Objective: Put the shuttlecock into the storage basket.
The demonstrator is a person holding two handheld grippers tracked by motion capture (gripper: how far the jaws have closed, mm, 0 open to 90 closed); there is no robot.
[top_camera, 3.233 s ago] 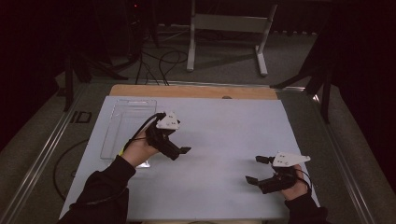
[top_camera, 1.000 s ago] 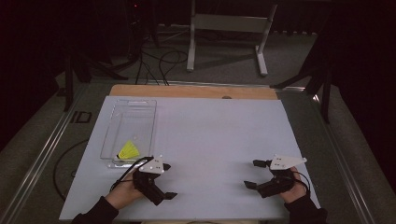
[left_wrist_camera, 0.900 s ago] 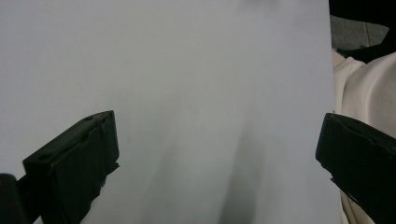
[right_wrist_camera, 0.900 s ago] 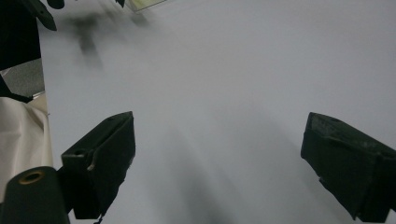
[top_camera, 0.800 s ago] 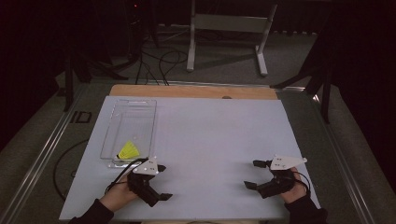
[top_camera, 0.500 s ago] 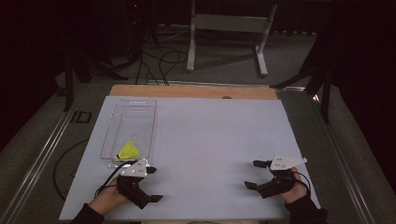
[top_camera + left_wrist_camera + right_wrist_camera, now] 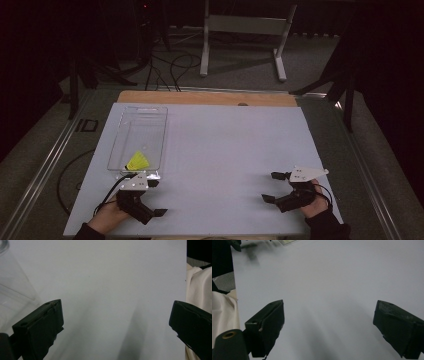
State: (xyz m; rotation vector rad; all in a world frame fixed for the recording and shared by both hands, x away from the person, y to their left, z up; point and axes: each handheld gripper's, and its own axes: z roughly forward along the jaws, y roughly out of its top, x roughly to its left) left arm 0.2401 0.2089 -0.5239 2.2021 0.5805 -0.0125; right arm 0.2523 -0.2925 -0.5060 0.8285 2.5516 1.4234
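Observation:
A clear plastic tray (image 7: pixel 150 125) lies on the left of the white table (image 7: pixel 225 150), and a small yellow object (image 7: pixel 137 161) rests at its near end. My left gripper (image 7: pixel 156 198) is open just in front of the tray, close to the table's near edge. In the left gripper view its jaws (image 7: pixel 117 325) stand wide apart over bare table, with the tray's wall (image 7: pixel 15 285) at the upper left. At the near right my right gripper (image 7: pixel 272 187) is open too, and nothing sits between its jaws (image 7: pixel 328 332).
A wooden strip (image 7: pixel 210 98) runs along the table's far edge. Beyond it are a metal stand (image 7: pixel 240 30) and cables on the floor. Pale cloth (image 7: pixel 197 290) hangs past the table's near edge, and it also appears as pale cloth (image 7: pixel 222 312) in the right gripper view.
My left gripper has drawn back from the tray toward the near edge, empty. The yellow object now lies in the tray. The right gripper has stayed put.

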